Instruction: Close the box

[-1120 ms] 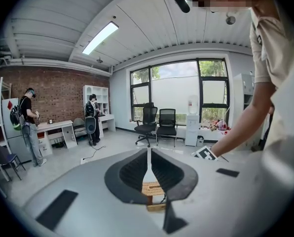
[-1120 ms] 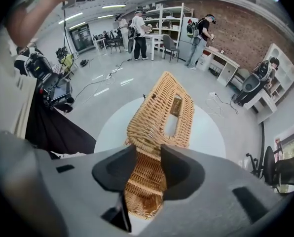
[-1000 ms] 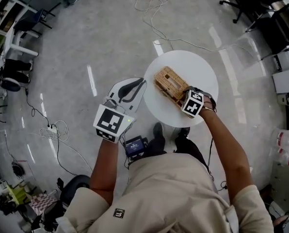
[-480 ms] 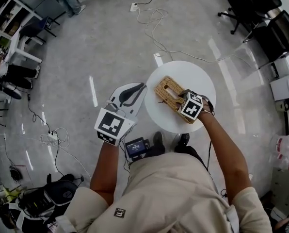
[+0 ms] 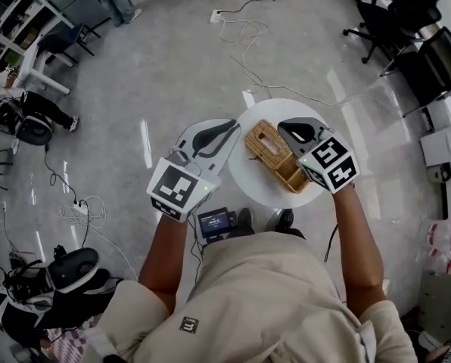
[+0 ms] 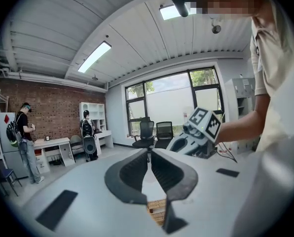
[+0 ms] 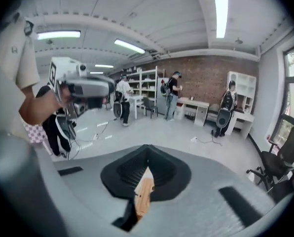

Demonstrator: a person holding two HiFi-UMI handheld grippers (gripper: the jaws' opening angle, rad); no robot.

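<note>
The wicker box (image 5: 275, 156) is lying on the round white table (image 5: 250, 180) at the centre of the head view, and neither tool is touching it. The right gripper (image 7: 147, 153) is hanging over the box's right end; its jaws have just been closing and are now meeting tip to tip with nothing caught between them. The left gripper (image 6: 148, 153) is hovering at the table's left edge, likewise clenched on nothing.
</note>
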